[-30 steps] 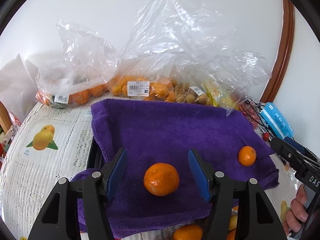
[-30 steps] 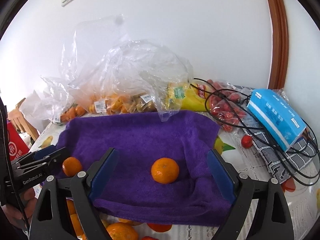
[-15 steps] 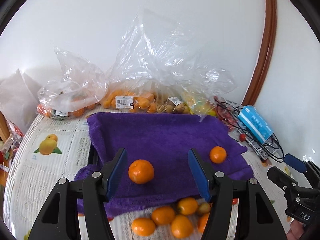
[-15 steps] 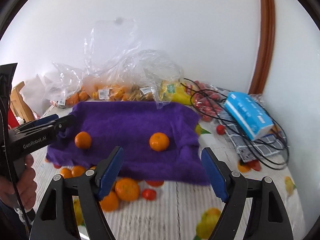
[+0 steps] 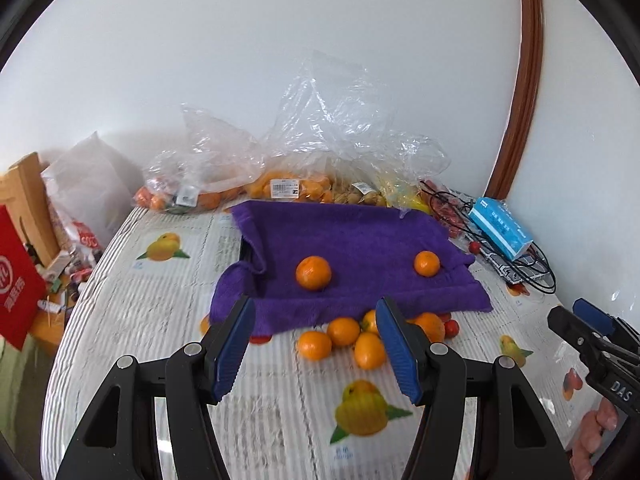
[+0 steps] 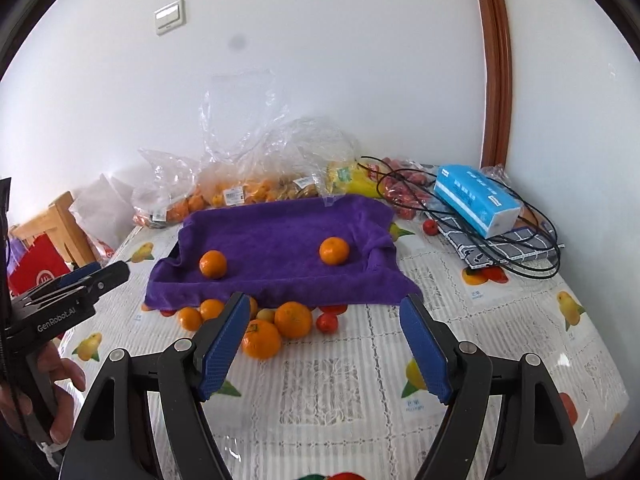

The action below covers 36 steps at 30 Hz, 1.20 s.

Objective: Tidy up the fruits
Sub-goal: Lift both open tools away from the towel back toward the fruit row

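Your left tool [image 5: 316, 350]: jaws apart, holding nothing, above the table [image 5: 160, 320]. Your right tool [image 6: 324, 344]: jaws closing, nothing between them.

Left gripper [image 5: 315, 346] empty, apart; right gripper [image 6: 325, 343] jaws closing.
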Tool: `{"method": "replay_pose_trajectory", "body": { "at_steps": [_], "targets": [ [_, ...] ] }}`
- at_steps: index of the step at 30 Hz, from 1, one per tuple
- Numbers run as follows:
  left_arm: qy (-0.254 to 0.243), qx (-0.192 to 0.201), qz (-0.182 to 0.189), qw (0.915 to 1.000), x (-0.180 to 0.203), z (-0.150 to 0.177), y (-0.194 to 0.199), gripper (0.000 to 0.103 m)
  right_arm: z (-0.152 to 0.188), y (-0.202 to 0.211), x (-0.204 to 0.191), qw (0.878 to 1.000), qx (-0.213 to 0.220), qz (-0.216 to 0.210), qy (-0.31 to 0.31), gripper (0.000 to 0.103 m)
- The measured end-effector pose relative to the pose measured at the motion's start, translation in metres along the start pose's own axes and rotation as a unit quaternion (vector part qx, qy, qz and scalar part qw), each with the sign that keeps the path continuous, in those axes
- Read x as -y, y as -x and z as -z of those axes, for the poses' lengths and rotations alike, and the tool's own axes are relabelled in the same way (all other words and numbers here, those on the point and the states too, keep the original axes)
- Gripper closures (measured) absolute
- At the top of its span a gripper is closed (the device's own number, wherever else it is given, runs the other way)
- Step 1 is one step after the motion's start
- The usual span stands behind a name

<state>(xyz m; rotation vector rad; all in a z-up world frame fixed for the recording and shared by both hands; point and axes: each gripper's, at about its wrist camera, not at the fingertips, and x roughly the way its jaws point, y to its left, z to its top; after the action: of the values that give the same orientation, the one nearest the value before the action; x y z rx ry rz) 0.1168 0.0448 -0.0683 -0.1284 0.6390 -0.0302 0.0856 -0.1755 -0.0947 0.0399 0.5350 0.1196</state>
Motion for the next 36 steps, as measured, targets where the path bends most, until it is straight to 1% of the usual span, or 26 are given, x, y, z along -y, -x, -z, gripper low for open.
{"method": "replay_pose_trajectory", "body": {
  "at_steps": [2,7,8,11,14,17,18,22,25,29,31,33,35,36],
  "targets": [
    [0.003,0.002,0.009,1.0000,0.000,0.006,0.014,0.044,0.002,0.008,0.000,1.000,-0.004,0.008,0.001,0.032],
    [0.005,0.011,0.005,0.9999,0.003,0.016,0.043,0.044,0.011,0.029,0.001,1.000,-0.014,-0.012,-0.005,0.033],
    [0.005,0.011,0.006,0.9999,0.004,0.017,0.046,0.044,0.013,0.034,0.000,1.000,-0.013,-0.010,-0.003,0.033],
    [0.000,0.006,-0.007,1.0000,0.005,0.019,0.052,0.044,0.017,0.044,-0.001,1.000,-0.008,-0.007,0.002,0.033],
    [-0.002,0.001,-0.012,0.9999,0.006,0.020,0.056,0.044,0.017,0.053,0.001,1.000,-0.008,-0.018,0.002,0.033],
    [0.003,0.004,-0.020,0.9998,0.005,0.018,0.059,0.043,0.013,0.056,0.003,1.000,-0.005,-0.017,0.005,0.033],
    [0.007,0.004,-0.023,0.9997,0.005,0.016,0.059,0.043,0.011,0.056,0.003,1.000,-0.007,-0.023,0.007,0.033],
    [0.027,-0.007,-0.027,0.9993,0.004,0.009,0.053,0.043,0.005,0.049,0.007,0.999,-0.018,-0.042,0.011,0.033],
    [0.035,-0.013,-0.039,0.9986,0.004,0.005,0.047,0.043,0.002,0.040,0.009,0.998,-0.023,-0.048,0.016,0.033],
    [0.046,-0.019,-0.052,0.9974,0.003,0.004,0.038,0.043,0.000,0.017,0.015,0.997,-0.045,-0.057,0.026,0.033],
    [0.057,-0.022,-0.056,0.9965,-0.001,0.004,0.033,0.043,0.000,0.006,0.018,0.996,-0.054,-0.060,0.025,0.037],
    [0.066,-0.028,-0.058,0.9957,-0.006,0.005,0.028,0.043,-0.001,-0.006,0.021,0.996,-0.062,-0.065,0.025,0.045],
    [0.068,-0.034,-0.064,0.9951,-0.010,0.006,0.021,0.043,0.001,-0.015,0.022,0.995,-0.065,-0.069,0.029,0.047],
    [0.067,-0.036,-0.068,0.9947,-0.012,0.006,0.018,0.043,0.003,-0.021,0.022,0.995,-0.066,-0.069,0.032,0.051]
  ]
}}
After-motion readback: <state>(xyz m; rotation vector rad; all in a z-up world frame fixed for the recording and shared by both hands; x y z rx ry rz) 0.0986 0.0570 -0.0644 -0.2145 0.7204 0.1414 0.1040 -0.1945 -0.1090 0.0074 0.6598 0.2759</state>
